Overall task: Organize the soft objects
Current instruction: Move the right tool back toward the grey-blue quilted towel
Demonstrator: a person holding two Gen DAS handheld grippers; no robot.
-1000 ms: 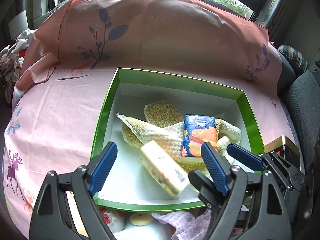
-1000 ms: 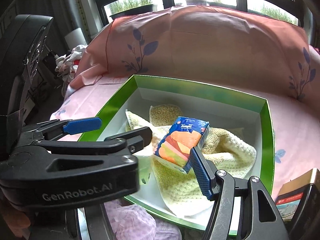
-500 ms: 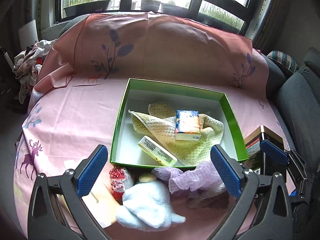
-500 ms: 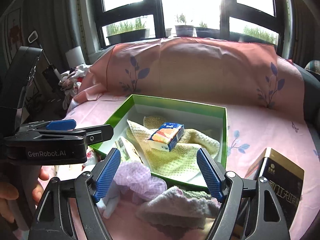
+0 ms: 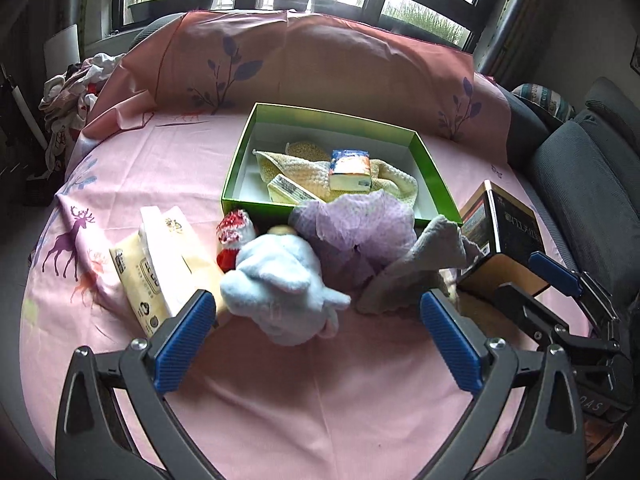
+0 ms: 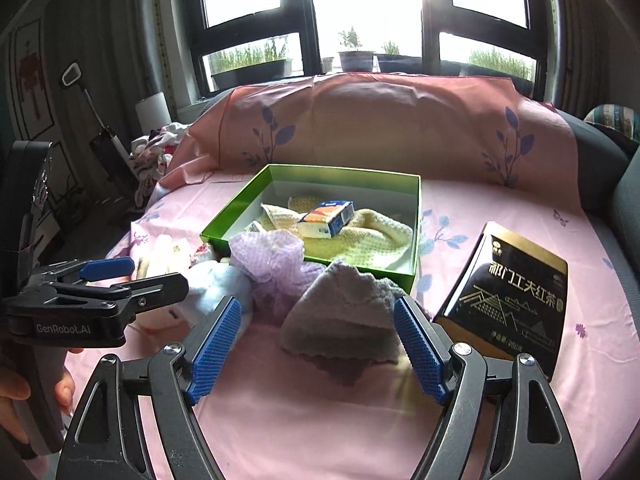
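Standing apart and empty, the left claw (image 5: pixel 316 336) and right claw (image 6: pixel 318 344) each take one item, blue plush (image 5: pixel 280 280) and grey cloth (image 6: pixel 340 312), just before the green box (image 5: pixel 434 184), gripping each centrally.

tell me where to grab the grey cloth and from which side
Pinch the raised peak of the grey cloth, coming down from above with the right gripper, which is open in front of it. The cloth bunches into a ridge there, while its near edge lies flat on the pink tablecloth.

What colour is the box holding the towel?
Bright green box, white inside; clearest in the left wrist view.
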